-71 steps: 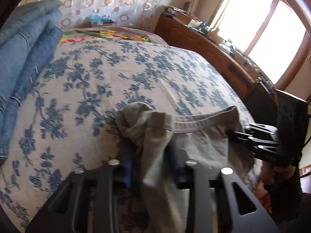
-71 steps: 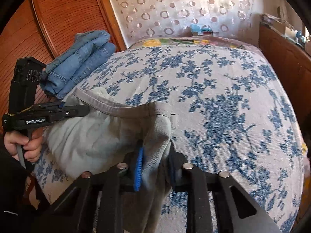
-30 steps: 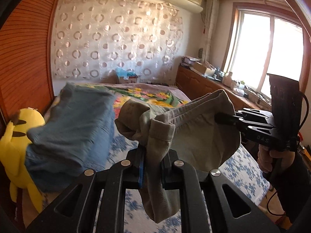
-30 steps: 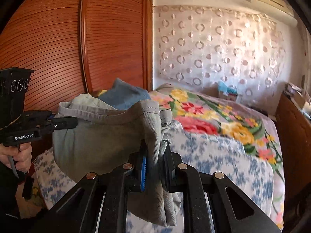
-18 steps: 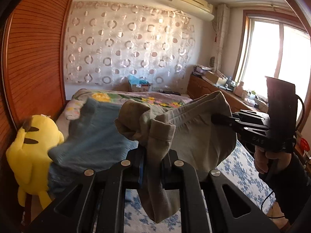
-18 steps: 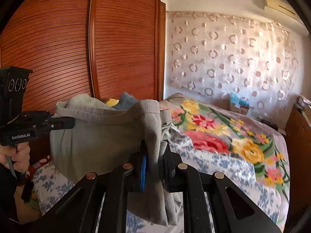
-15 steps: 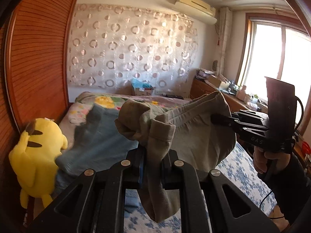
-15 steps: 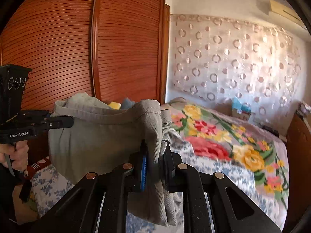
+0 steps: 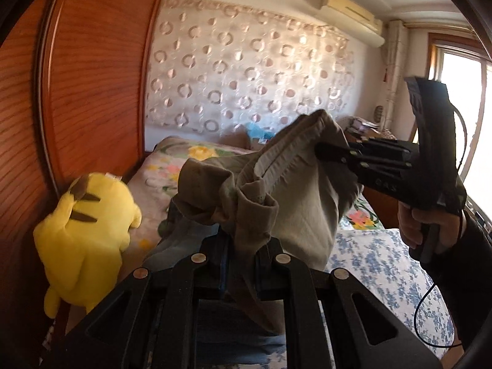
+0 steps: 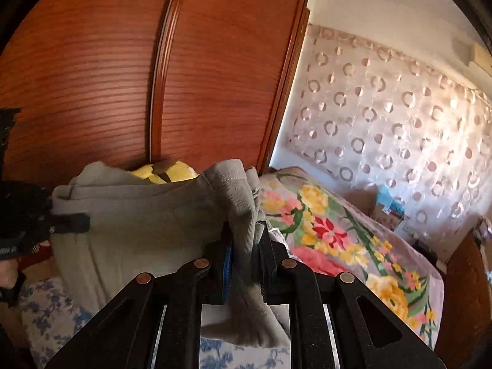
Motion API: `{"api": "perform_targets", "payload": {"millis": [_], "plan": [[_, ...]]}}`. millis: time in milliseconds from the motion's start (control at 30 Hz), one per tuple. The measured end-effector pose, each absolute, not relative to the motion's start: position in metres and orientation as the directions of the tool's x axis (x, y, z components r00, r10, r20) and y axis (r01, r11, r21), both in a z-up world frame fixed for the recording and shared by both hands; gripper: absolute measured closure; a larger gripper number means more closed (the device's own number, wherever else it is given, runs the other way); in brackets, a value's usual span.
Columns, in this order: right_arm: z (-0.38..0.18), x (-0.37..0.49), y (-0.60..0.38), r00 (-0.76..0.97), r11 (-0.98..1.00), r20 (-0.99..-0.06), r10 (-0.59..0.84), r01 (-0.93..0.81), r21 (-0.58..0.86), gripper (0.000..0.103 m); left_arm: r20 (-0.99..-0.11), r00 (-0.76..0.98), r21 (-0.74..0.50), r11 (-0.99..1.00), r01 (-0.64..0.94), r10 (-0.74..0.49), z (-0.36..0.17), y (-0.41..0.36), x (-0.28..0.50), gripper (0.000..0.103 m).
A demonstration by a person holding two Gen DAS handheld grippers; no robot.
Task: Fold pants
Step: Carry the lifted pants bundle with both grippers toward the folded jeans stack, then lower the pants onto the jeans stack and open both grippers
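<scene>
Pants (image 9: pixel 295 196), grey, bunched and hanging in the air above the bed (image 9: pixel 378 264), waistband stretched between left gripper (image 9: pixel 241 264) and right gripper (image 10: pixel 244 264), each clamped on a handful of cloth. Folded small already by the look of it, though not laid down; left to do: setting the bundle down, likely on or beside the jeans (image 9: pixel 184 233) close below. Around: yellow plush (image 9: pixel 86 224) against the wardrobe (image 10: pixel 123 77) just beside the jeans, crowding that corner, and a floral blanket (image 10: pixel 338 240) further up the bed.
</scene>
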State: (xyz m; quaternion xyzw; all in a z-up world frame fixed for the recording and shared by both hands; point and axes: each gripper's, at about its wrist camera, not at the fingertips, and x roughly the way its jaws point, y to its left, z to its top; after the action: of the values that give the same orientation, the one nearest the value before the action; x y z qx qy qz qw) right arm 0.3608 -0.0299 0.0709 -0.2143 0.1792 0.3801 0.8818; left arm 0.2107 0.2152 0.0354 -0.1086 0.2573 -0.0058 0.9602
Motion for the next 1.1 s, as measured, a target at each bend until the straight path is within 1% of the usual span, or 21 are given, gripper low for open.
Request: {"api": "perform_targets", "payload": {"millis": [167, 300, 367, 400, 467, 500, 533, 567, 633, 733, 767, 800, 867, 900, 933, 967, 1100], "plan": [[0.061, 0.378, 0.004, 0.642, 0.614, -0.499, 0.582, -0.749, -0.248, 0.089, -0.519, 0.854, -0.213, 0.974, -0.073, -0.049, 0.023, 0.227, 0.215, 0.089], [0.058, 0.394, 0.029, 0.614, 0.613, -0.52, 0.593, -0.764, -0.202, 0.088, -0.538, 0.842, -0.213, 0.972, -0.098, -0.033, 0.017, 0.237, 0.215, 0.089], [0.055, 0.4, 0.038, 0.609, 0.62, -0.53, 0.59, -0.763, -0.185, 0.074, -0.556, 0.831, -0.214, 0.97, -0.117, -0.022, 0.014, 0.241, 0.215, 0.086], [0.057, 0.402, 0.039, 0.597, 0.621, -0.536, 0.596, -0.766, -0.162, 0.071, -0.566, 0.824, -0.213, 0.969, -0.126, -0.017, 0.012, 0.244, 0.214, 0.085], [0.06, 0.407, 0.035, 0.565, 0.62, -0.537, 0.626, -0.778, -0.096, 0.06, -0.577, 0.817, -0.209, 0.968, -0.136, -0.01, 0.011, 0.247, 0.213, 0.08], [0.062, 0.409, 0.031, 0.572, 0.628, -0.524, 0.631, -0.774, -0.088, 0.058, -0.579, 0.816, -0.202, 0.969, -0.14, -0.003, 0.012, 0.248, 0.211, 0.078], [0.065, 0.409, 0.024, 0.585, 0.64, -0.503, 0.636, -0.764, -0.08, 0.057, -0.576, 0.817, -0.197, 0.97, -0.143, 0.003, 0.014, 0.248, 0.209, 0.072], [0.067, 0.409, 0.016, 0.592, 0.646, -0.489, 0.64, -0.759, -0.073, 0.057, -0.569, 0.822, -0.192, 0.971, -0.146, 0.011, 0.017, 0.249, 0.207, 0.064], [0.068, 0.406, 0.004, 0.583, 0.643, -0.476, 0.658, -0.764, -0.046, 0.057, -0.549, 0.835, -0.175, 0.972, -0.157, 0.036, 0.023, 0.249, 0.201, 0.053], [0.065, 0.401, -0.016, 0.556, 0.627, -0.476, 0.681, -0.779, -0.015, 0.058, -0.525, 0.85, -0.157, 0.975, -0.156, 0.052, 0.032, 0.247, 0.197, 0.052], [0.062, 0.398, -0.019, 0.544, 0.616, -0.479, 0.689, -0.788, -0.011, 0.06, -0.514, 0.857, -0.159, 0.977, -0.145, 0.043, 0.035, 0.245, 0.195, 0.052], [0.058, 0.397, -0.018, 0.532, 0.604, -0.484, 0.695, -0.797, -0.009, 0.062, -0.506, 0.862, -0.162, 0.978, -0.135, 0.035, 0.037, 0.243, 0.195, 0.052], [0.052, 0.395, -0.019, 0.513, 0.587, -0.502, 0.697, -0.81, -0.013, 0.073, -0.49, 0.872, -0.163, 0.981, -0.103, 0.01, 0.04, 0.236, 0.196, 0.052], [0.049, 0.396, -0.021, 0.503, 0.58, -0.514, 0.695, -0.815, -0.014, 0.075, -0.491, 0.871, -0.157, 0.984, -0.085, -0.003, 0.039, 0.232, 0.199, 0.052], [0.047, 0.397, -0.02, 0.498, 0.576, -0.525, 0.691, -0.817, -0.018, 0.078, -0.498, 0.867, -0.15, 0.986, -0.076, -0.009, 0.038, 0.229, 0.202, 0.052], [0.044, 0.399, -0.018, 0.494, 0.574, -0.538, 0.683, -0.819, -0.022, 0.079, -0.508, 0.861, -0.141, 0.988, -0.068, -0.013, 0.035, 0.227, 0.204, 0.052], [0.037, 0.418, -0.013, 0.493, 0.588, -0.589, 0.64, -0.808, -0.037, 0.079, -0.574, 0.819, -0.089, 0.994, -0.068, 0.004, 0.015, 0.221, 0.218, 0.052]]}}
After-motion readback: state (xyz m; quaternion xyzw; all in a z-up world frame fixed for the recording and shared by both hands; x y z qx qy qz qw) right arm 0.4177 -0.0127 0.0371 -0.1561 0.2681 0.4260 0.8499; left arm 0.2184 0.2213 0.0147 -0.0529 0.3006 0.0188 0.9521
